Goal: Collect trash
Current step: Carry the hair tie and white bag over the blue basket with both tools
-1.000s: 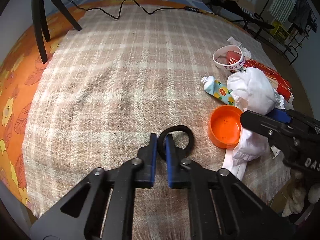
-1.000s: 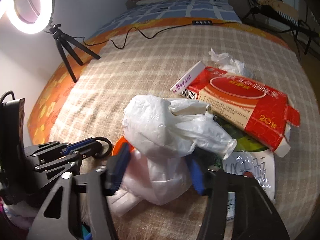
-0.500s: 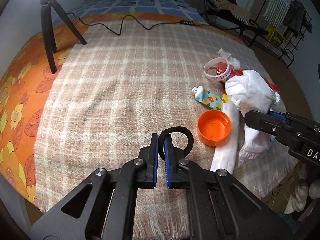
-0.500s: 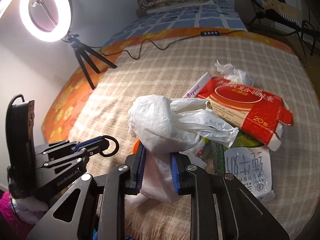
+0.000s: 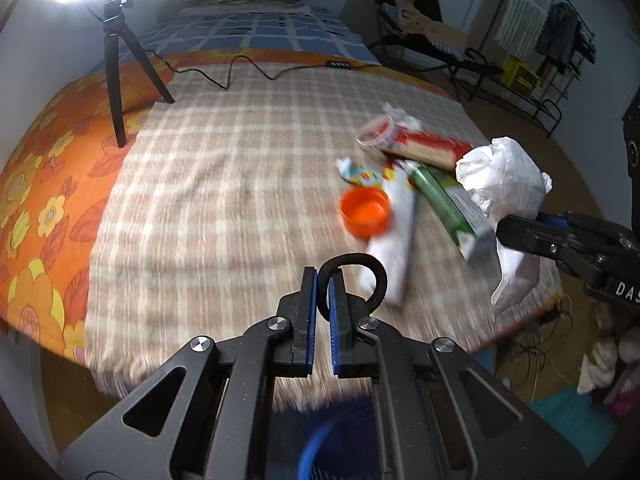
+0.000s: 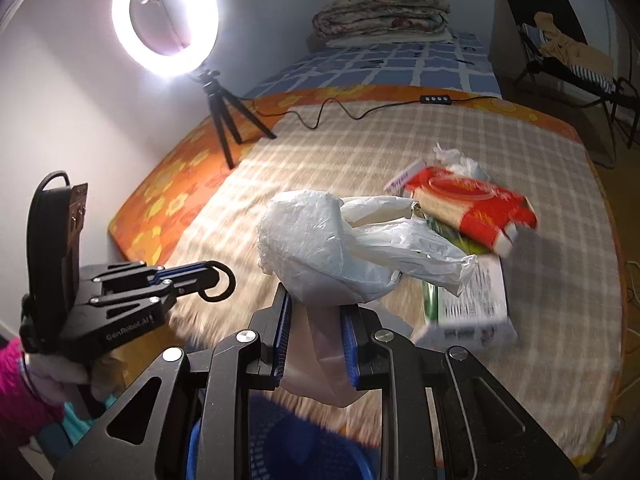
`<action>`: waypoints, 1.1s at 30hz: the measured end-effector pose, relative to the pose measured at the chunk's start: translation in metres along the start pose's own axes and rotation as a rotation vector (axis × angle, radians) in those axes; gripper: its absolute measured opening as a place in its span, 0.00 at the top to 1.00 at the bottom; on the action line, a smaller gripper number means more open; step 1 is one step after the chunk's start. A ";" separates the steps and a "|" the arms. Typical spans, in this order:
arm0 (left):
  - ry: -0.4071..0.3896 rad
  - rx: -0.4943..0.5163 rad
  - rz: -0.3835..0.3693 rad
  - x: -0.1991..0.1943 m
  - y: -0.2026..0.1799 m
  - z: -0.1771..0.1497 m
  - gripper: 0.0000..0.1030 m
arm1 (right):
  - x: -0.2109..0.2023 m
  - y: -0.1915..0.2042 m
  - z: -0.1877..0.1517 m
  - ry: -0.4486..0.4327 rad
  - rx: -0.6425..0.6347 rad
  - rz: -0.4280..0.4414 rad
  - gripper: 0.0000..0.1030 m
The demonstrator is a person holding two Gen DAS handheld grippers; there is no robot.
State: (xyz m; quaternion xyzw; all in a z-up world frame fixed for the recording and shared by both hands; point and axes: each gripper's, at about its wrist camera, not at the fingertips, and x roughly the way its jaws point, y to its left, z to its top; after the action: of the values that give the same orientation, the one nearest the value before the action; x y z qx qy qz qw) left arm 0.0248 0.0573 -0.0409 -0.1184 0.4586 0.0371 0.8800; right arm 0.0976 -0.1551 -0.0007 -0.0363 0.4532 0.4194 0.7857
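My left gripper (image 5: 323, 280) is shut on a black hair tie (image 5: 370, 274) and holds it above the bed's front edge; it also shows in the right wrist view (image 6: 212, 270). My right gripper (image 6: 314, 312) is shut on a crumpled white plastic bag (image 6: 320, 248), lifted off the blanket; the bag also shows in the left wrist view (image 5: 502, 176). An orange lid (image 5: 364, 212), a colourful tube (image 5: 362, 172), a white packet (image 5: 390, 240), a green-and-white packet (image 6: 470, 304), a red box (image 6: 472, 208), a white ring (image 5: 376, 132) and a tissue (image 6: 460, 162) lie on the plaid blanket (image 5: 224, 200).
A blue basket (image 6: 320, 444) sits below both grippers, off the bed's front edge. A ring light on a tripod (image 6: 166, 20) stands at the back left, its cable (image 5: 240, 72) running across the blanket. A folded quilt (image 6: 380, 16) and a rack (image 5: 540, 64) lie beyond.
Both grippers have risen and pulled back from the bed. The right gripper has lifted the white bag clear of the pile. The blue basket has come into view below.
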 end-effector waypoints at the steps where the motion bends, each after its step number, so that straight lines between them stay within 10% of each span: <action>1: 0.004 0.010 -0.002 -0.003 -0.004 -0.007 0.97 | -0.005 0.002 -0.007 0.004 -0.006 0.002 0.80; 33: 0.221 0.098 -0.054 0.018 -0.055 -0.158 0.97 | 0.015 0.029 -0.167 0.277 -0.089 0.016 0.77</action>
State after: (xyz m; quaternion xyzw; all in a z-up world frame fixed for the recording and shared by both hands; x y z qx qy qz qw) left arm -0.0817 -0.0355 -0.1329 -0.0907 0.5508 -0.0222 0.8294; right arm -0.0326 -0.2001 -0.1001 -0.1251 0.5385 0.4366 0.7098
